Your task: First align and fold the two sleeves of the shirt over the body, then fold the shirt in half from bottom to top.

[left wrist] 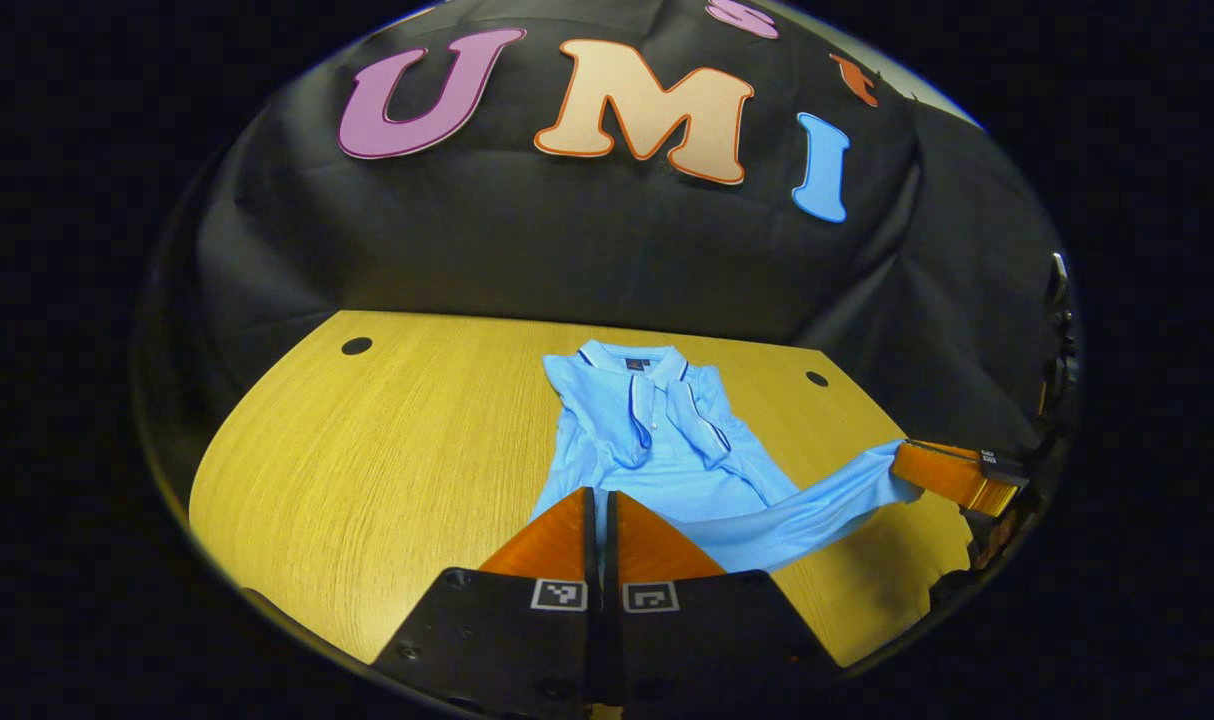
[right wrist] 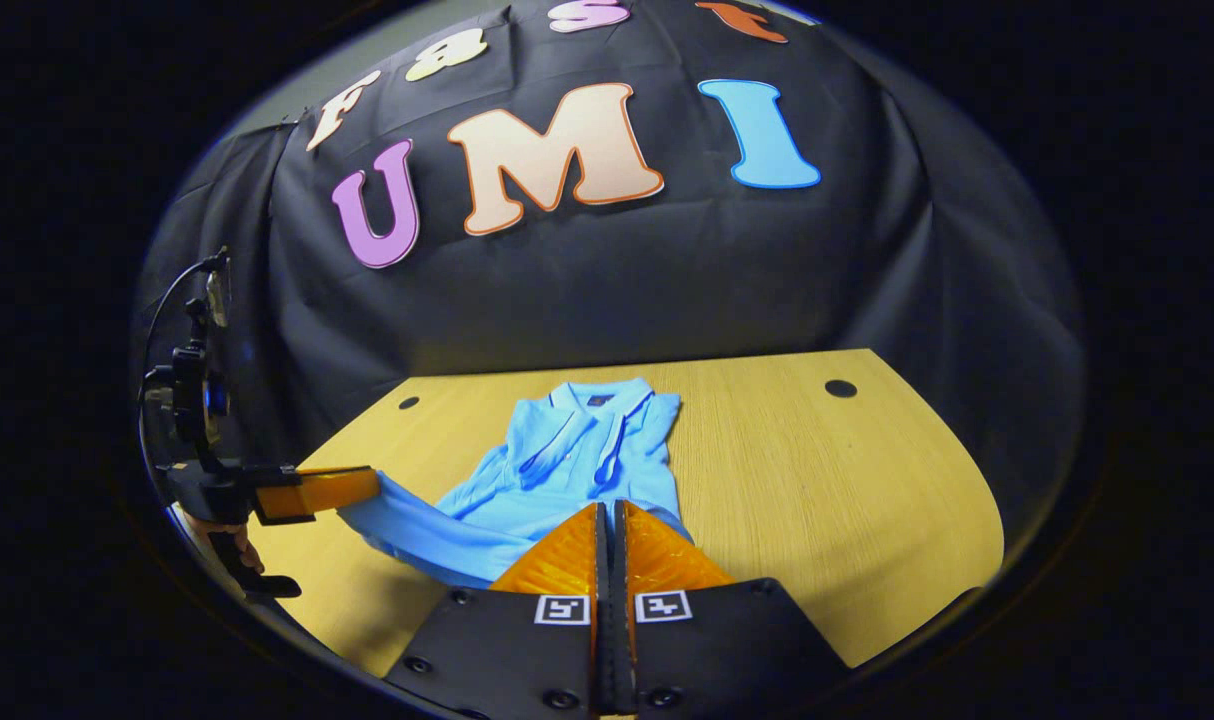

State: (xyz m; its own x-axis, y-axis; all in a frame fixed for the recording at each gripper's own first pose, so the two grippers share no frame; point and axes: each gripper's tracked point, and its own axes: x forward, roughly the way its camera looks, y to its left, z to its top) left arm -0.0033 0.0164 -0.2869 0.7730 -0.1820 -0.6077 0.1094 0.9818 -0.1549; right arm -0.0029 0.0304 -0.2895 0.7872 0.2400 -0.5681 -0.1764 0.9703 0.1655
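- Left gripper (left wrist: 603, 495) – fingers pressed together on the near-left corner of the shirt (left wrist: 667, 450). In the right gripper view it shows at the left edge with blue cloth running out of its tips.
- Right gripper (right wrist: 609, 508) – fingers likewise together, clamped on the near-right corner. The left gripper view has it at the right, pulling a band of cloth taut off the table (left wrist: 387, 450).
- Shirt: lies flat on the table ahead of both grippers, collar (left wrist: 632, 360) at the far end and hem at the near end, so its long axis runs near to far. Both sleeves look folded in over the chest, so the sleeve step seems done.
- Deciding relation: the collar lies straight ahead of both tools, along the line their fingers point. The bottom-to-top fold should therefore be a forward carry of the hem over the body towards the collar.
- Neither gripper is clearly nearer the collar; each holds its own corner, well apart, with the hem stretched between them and lifted clear of the wood.
- Pose: both are low and roughly level, and point at the far wall.
- Risk, as I judge it: if one side leads, the hem will land skewed across the shoulders.
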